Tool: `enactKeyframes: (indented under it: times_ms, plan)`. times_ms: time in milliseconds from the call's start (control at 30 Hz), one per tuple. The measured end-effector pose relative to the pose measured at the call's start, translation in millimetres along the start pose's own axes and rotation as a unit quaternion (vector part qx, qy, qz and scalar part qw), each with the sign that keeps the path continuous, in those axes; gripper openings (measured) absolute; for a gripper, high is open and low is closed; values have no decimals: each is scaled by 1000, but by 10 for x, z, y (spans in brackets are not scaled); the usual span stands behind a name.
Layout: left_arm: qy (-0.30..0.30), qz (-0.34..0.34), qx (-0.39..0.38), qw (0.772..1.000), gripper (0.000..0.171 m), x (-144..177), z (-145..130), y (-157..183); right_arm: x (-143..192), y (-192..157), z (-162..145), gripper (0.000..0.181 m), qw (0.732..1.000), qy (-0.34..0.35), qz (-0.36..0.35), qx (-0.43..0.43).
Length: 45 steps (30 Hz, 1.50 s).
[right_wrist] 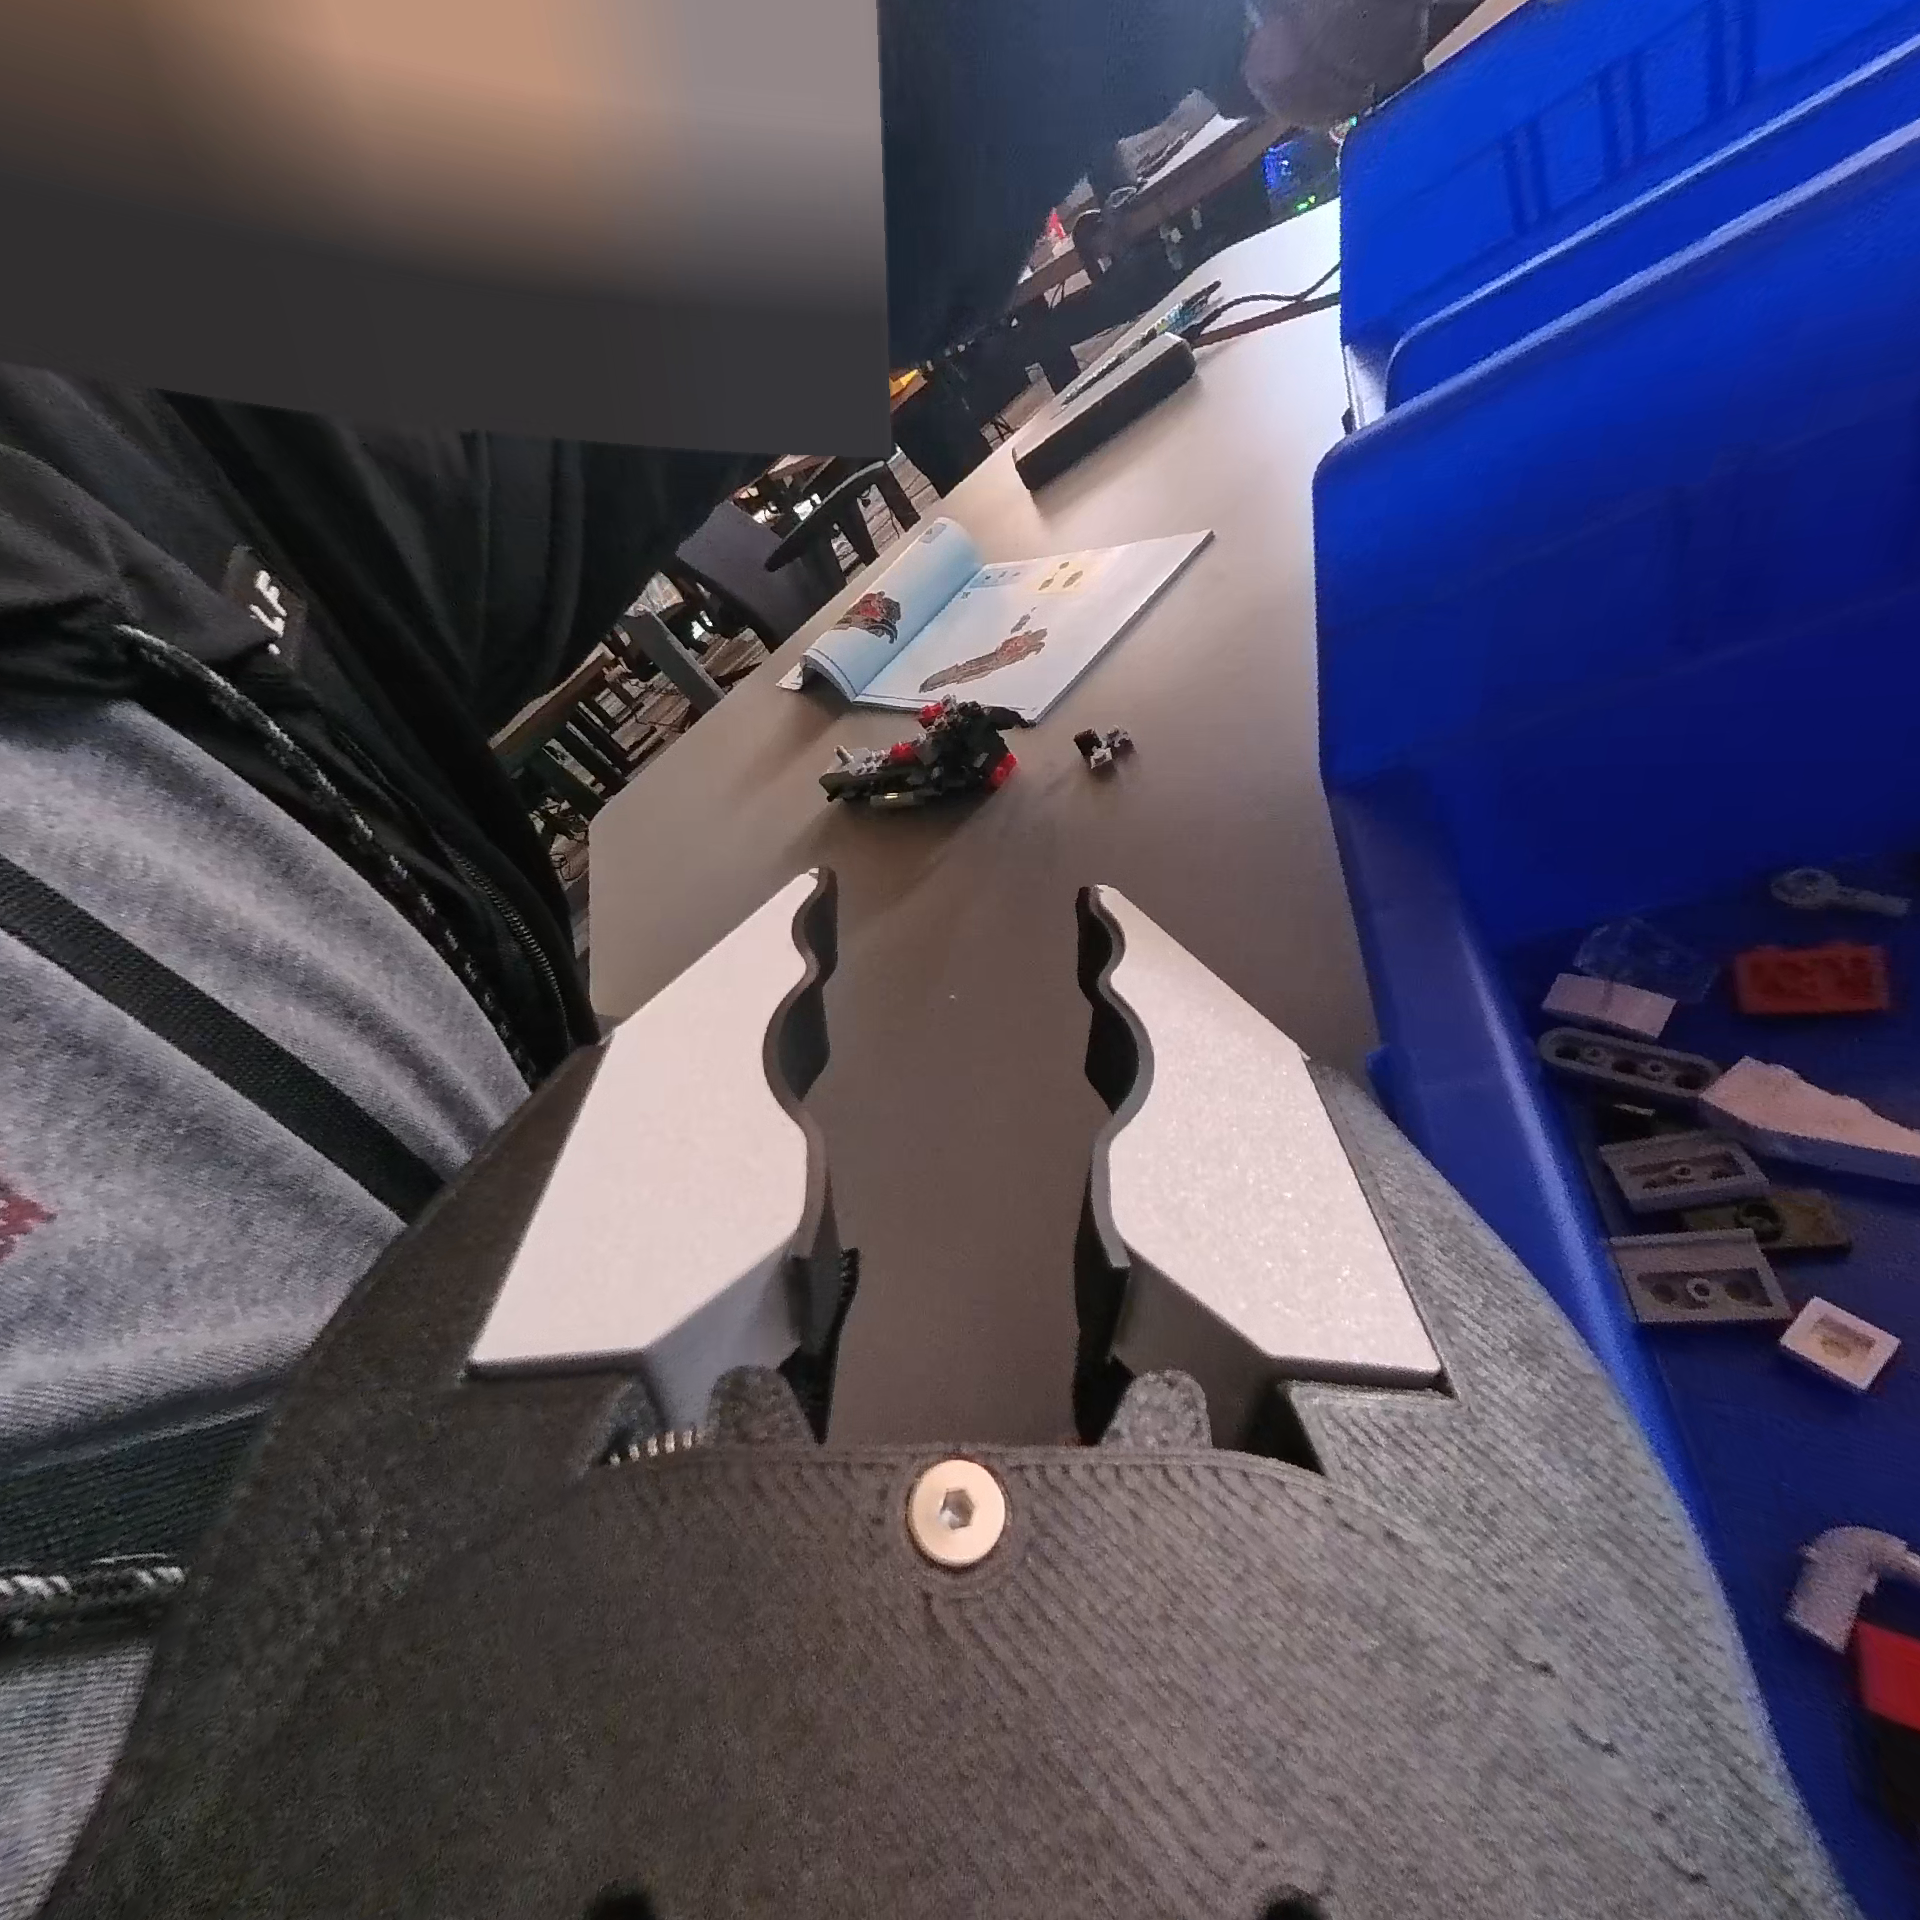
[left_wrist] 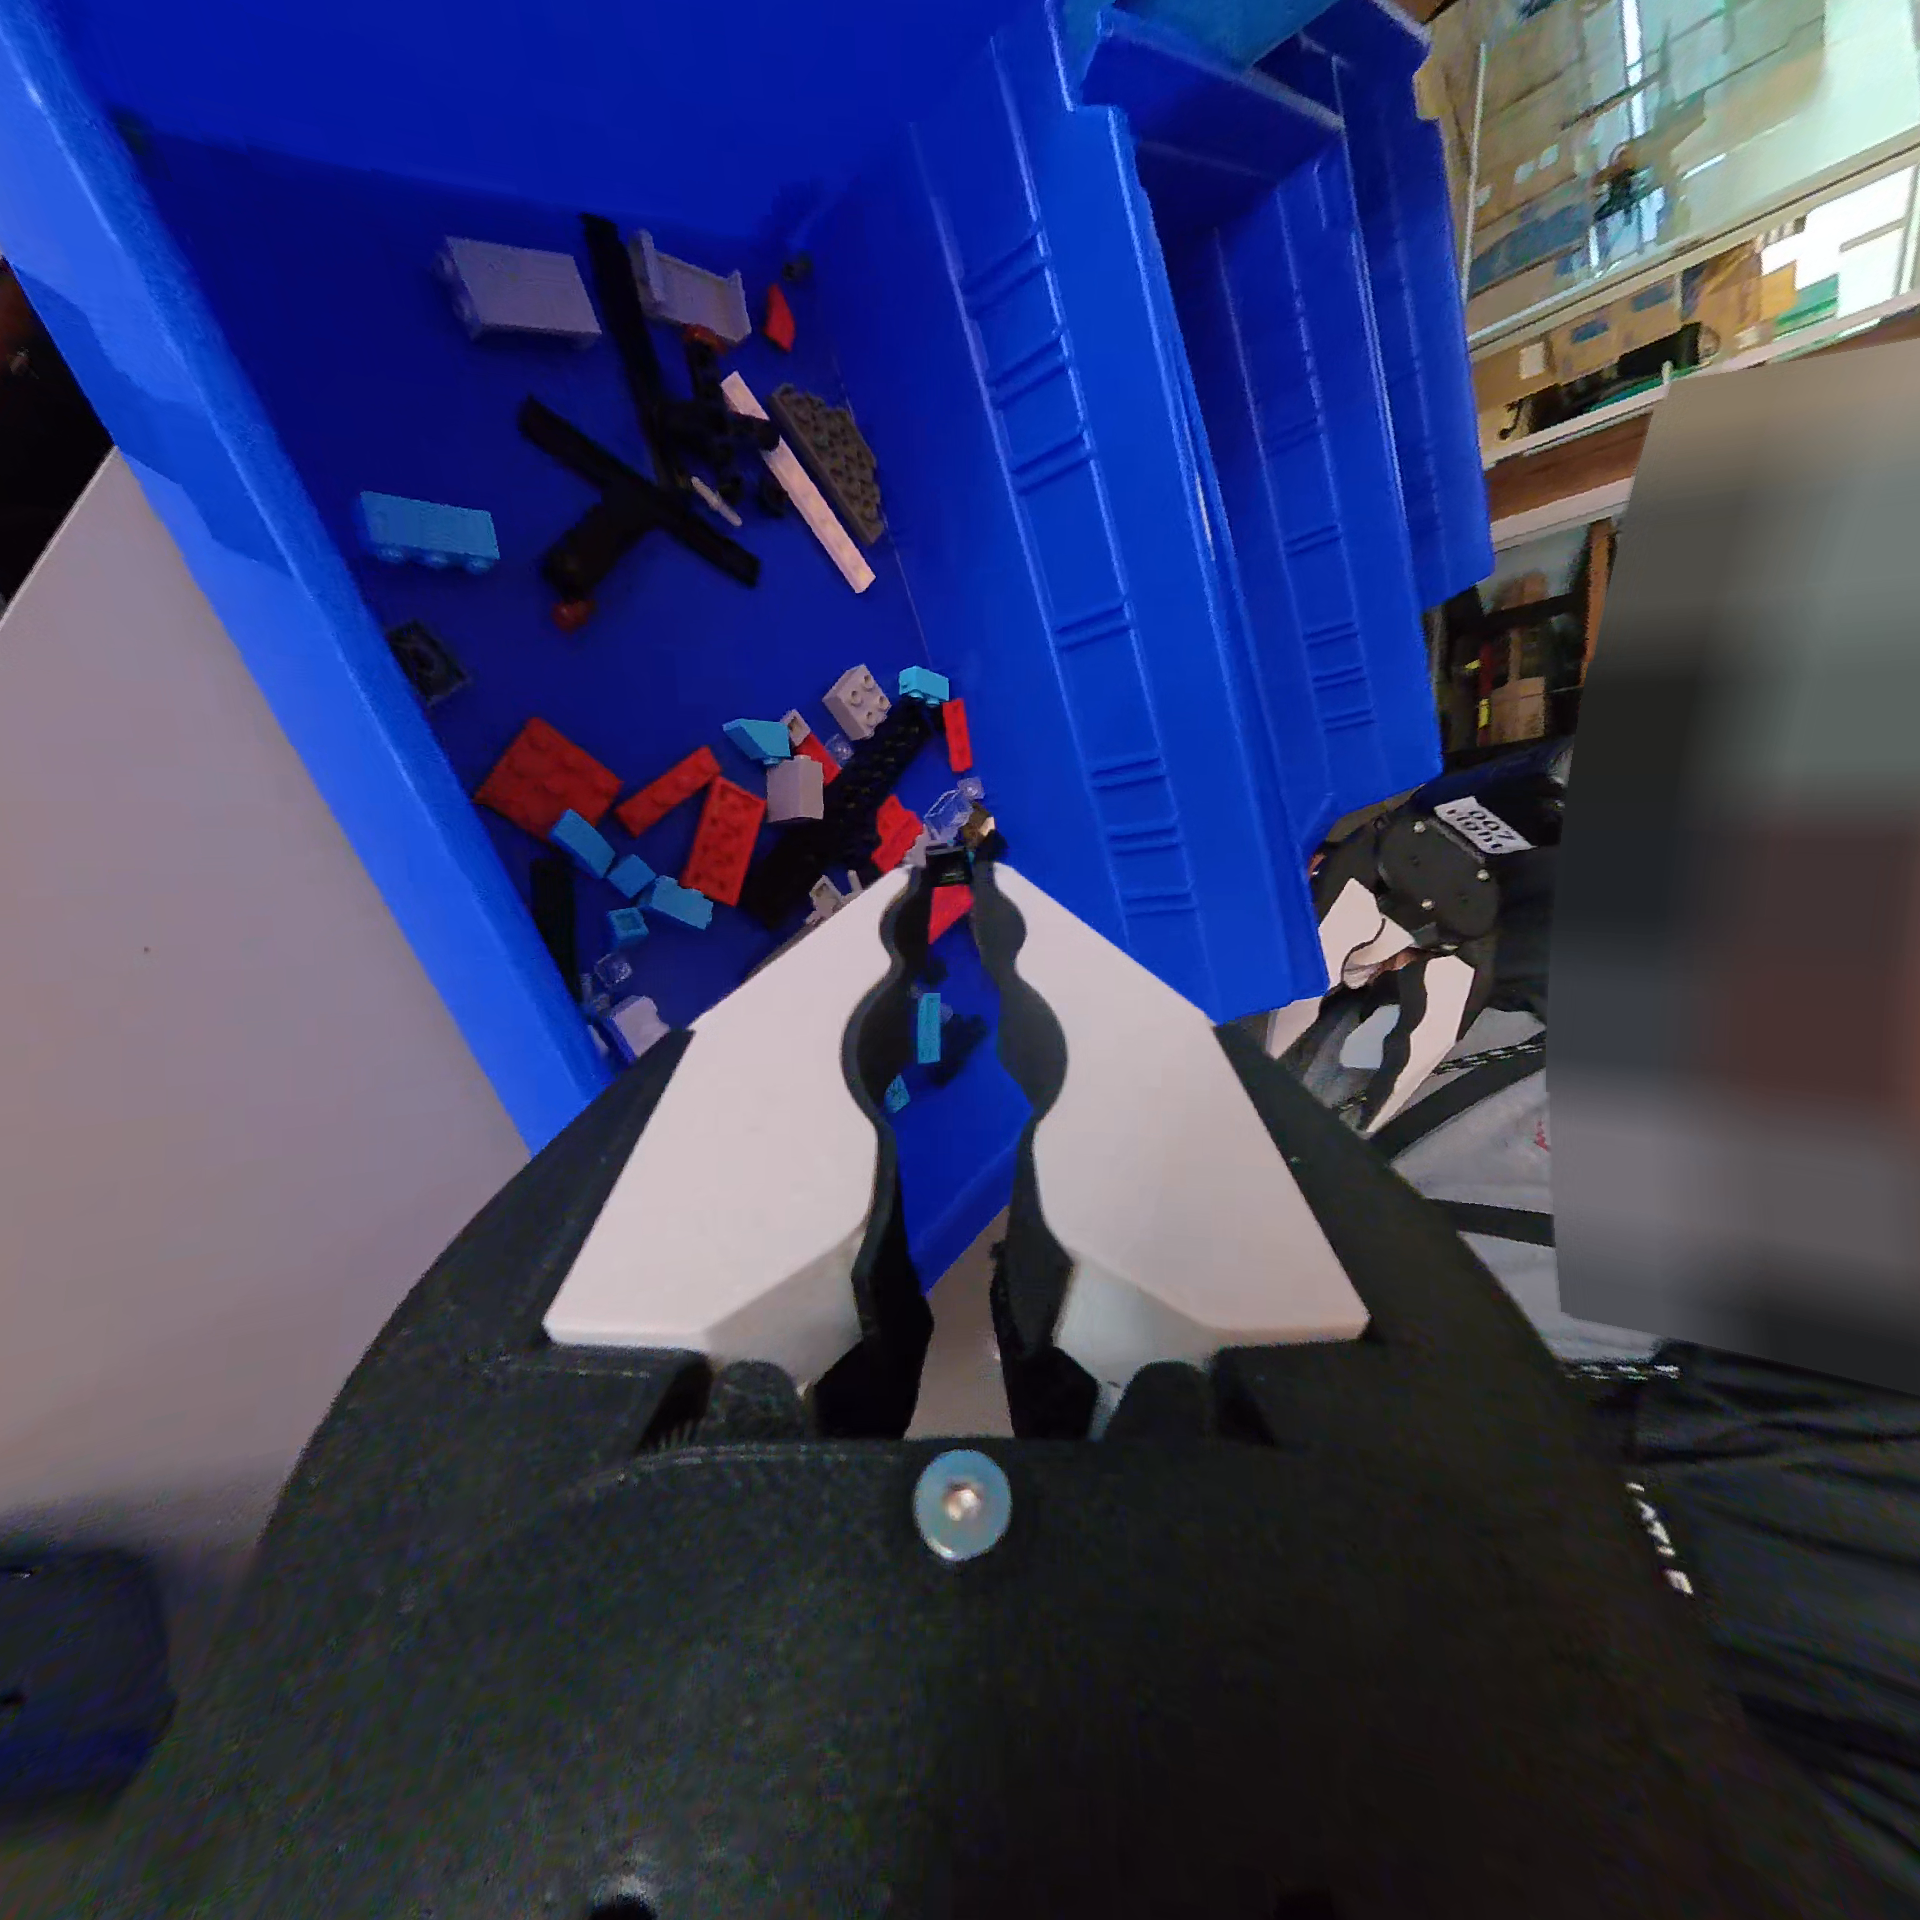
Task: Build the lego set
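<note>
My left gripper (left_wrist: 958,864) is over a blue bin (left_wrist: 260,540) of loose red, black, grey and light-blue lego pieces (left_wrist: 717,800). Its jaws are nearly closed on a small dark piece (left_wrist: 954,871) at the tips, with a tiny gold-coloured bit (left_wrist: 980,829) beside it. My right gripper (right_wrist: 954,896) is open and empty, low over the table and pointing at a partly built black and red model (right_wrist: 914,771). A small black and grey sub-assembly (right_wrist: 1103,744) lies just right of the model. The right gripper also shows in the left wrist view (left_wrist: 1392,997), open.
An open instruction booklet (right_wrist: 997,623) lies beyond the model. Blue bins (right_wrist: 1558,623) stand along the right of the table (right_wrist: 727,831); the nearest holds grey, white and red pieces (right_wrist: 1683,1164). More blue bins (left_wrist: 1299,520) stand beside the left one. A person's torso (right_wrist: 208,935) is close on the left. Tip to tip, the grippers are about 25 cm apart.
</note>
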<state>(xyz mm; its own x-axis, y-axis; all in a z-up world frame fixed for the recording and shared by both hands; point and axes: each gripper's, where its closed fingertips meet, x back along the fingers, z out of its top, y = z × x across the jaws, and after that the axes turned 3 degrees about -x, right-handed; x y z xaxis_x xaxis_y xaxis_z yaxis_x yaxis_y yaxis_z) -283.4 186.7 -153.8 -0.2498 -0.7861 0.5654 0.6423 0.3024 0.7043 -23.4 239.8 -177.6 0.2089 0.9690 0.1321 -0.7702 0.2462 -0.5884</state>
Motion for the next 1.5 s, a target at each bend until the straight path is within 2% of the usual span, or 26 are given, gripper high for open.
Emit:
enactKeyframes:
  times_ms: [300, 667, 1033, 1333, 1500]
  plan:
    - [-30, 43, -26, 998, 10, -27, -96, -27, -3, 2, -4, 47, 1000, -2, 0, -1]
    - [-21, 79, -56, 995, 12, -65, -81, 71, -3, 2, -5, 47, 1000, -2, 0, -1]
    - [-14, 111, -82, 990, 14, -113, -245, 177, -23, 33, -20, 47, 1000, -8, -8, -6]
    - [-21, 130, -92, 987, 15, -113, -452, 86, -48, 80, -32, 47, 1000, -15, -20, -12]
    - [-26, 131, -96, 986, 15, -149, -475, 70, -52, 93, -32, 47, 1000, -15, -23, -13]
